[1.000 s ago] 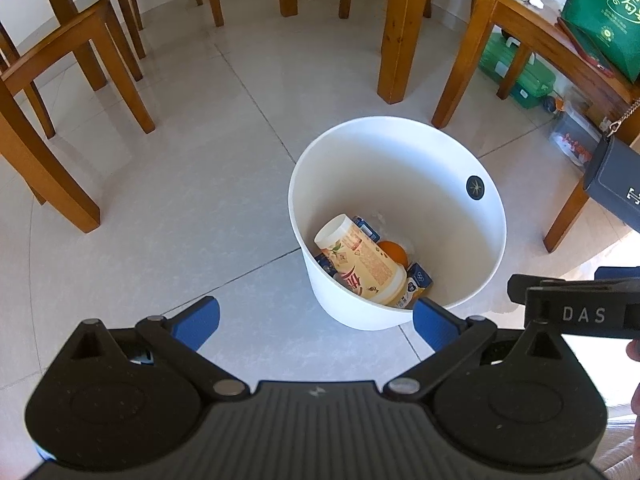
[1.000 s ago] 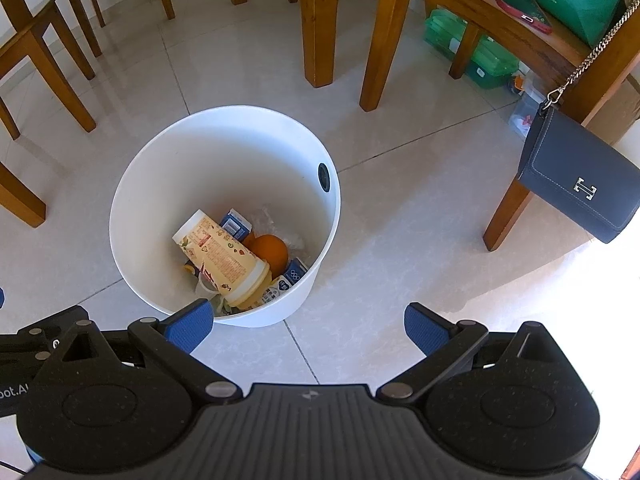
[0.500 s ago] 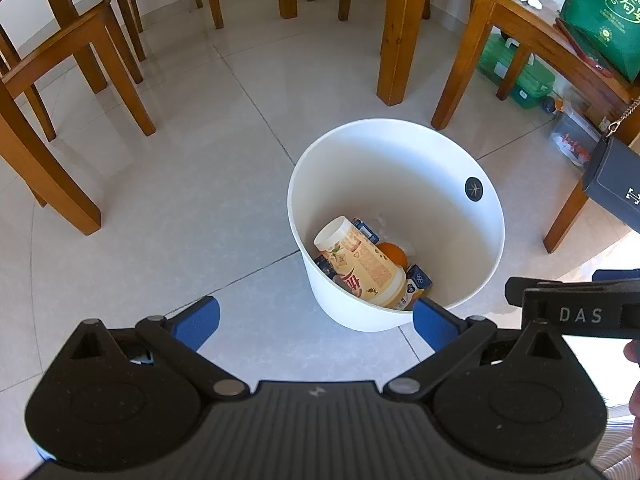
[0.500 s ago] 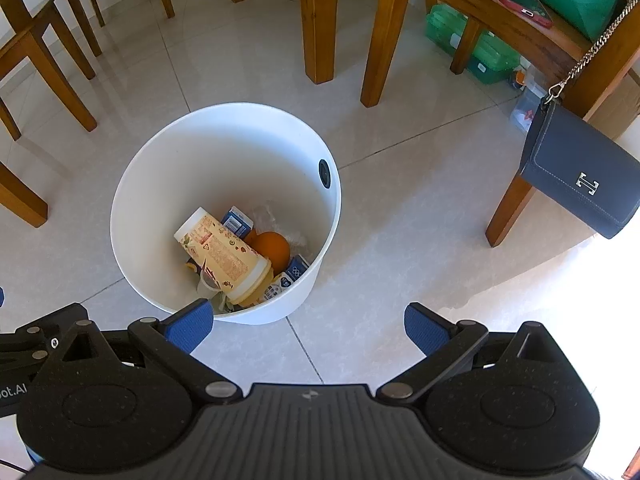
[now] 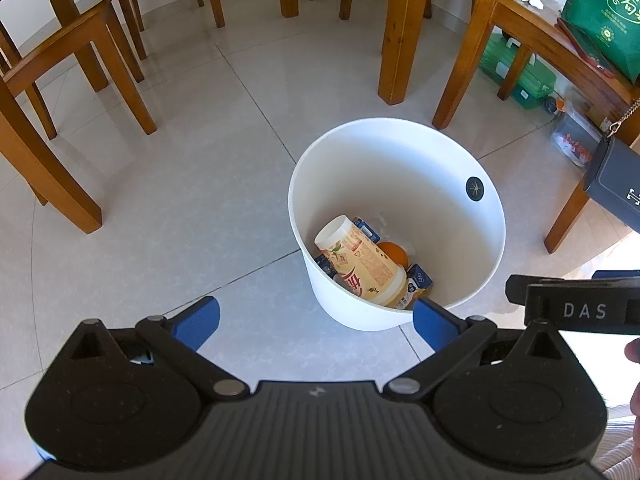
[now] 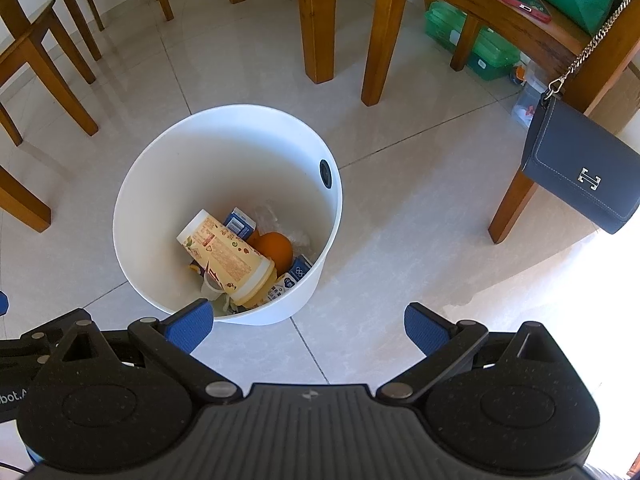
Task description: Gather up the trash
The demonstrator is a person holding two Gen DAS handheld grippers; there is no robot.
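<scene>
Bin check, both claws empty
Left claw (image 5: 316, 316) and right claw (image 6: 306, 326) hang wide above bin (image 6: 132, 200); trash apparently collected inside.

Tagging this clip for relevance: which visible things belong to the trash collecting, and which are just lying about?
Job:
white bin
paper cup
orange
small cartons
left gripper and right gripper, both open and empty

Lying about:
wooden chairs
navy handbag
green bag
green box
</scene>
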